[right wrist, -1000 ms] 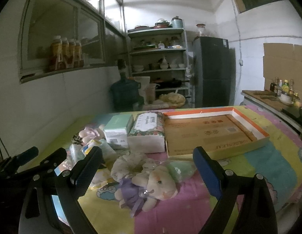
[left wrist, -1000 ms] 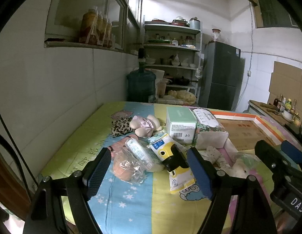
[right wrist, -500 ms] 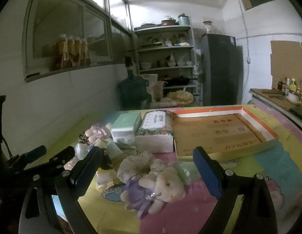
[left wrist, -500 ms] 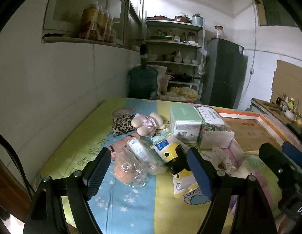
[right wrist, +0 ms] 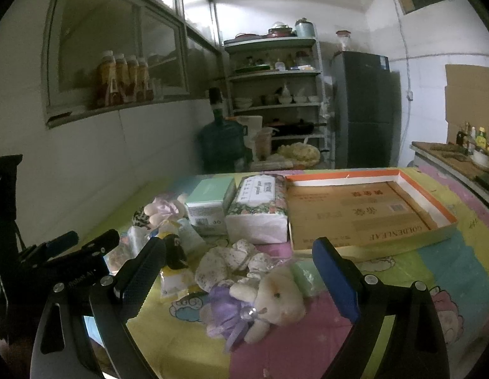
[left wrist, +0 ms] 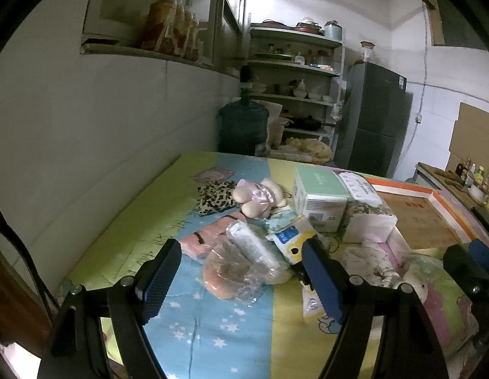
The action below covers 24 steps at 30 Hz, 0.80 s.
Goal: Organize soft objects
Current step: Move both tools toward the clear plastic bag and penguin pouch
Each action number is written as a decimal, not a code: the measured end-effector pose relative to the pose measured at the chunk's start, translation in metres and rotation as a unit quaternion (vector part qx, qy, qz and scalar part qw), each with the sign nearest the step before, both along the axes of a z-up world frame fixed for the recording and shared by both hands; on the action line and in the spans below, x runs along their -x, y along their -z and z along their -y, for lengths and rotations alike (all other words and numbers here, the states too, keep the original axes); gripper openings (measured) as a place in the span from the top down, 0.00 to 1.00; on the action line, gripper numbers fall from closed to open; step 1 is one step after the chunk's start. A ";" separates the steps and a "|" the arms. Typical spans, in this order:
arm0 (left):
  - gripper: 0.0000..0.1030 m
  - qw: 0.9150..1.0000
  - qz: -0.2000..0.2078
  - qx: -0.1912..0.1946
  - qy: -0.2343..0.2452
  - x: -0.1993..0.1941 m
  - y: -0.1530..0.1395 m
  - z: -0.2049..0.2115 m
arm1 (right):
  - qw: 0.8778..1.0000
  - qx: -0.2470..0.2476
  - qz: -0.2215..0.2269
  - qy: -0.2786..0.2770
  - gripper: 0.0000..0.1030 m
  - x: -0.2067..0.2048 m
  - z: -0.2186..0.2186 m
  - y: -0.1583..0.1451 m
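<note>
Right wrist view: both tongs, right [right wrist: 239,276] and left [left wrist: 241,279], spread, empty; we pinch the plush rabbit [right wrist: 276,297] mid-body, then lift toward the tray [right wrist: 440,213].

Against the back wall a metal shelf rack [right wrist: 272,94] carries bowls and pots, a dark fridge [right wrist: 364,110] beside it. A blue water jug [left wrist: 242,126] stands on the floor (capped), bottles [right wrist: 124,79] along the window ledge.

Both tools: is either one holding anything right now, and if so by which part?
Nothing is held. The left tool is open, with the plastic-wrapped bundle lying on the table beyond its fingers. The right tool is open above the plush bunny.
</note>
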<state>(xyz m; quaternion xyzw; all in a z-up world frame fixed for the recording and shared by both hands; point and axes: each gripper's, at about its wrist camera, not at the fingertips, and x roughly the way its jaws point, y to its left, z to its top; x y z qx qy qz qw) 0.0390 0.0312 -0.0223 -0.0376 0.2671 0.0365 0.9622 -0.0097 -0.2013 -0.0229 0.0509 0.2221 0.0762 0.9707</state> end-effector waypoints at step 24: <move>0.24 1.000 -0.006 -0.016 0.009 -0.010 -0.014 -0.001 | 1.000 -0.004 -0.003 -0.023 0.08 -0.018 -0.010 -0.012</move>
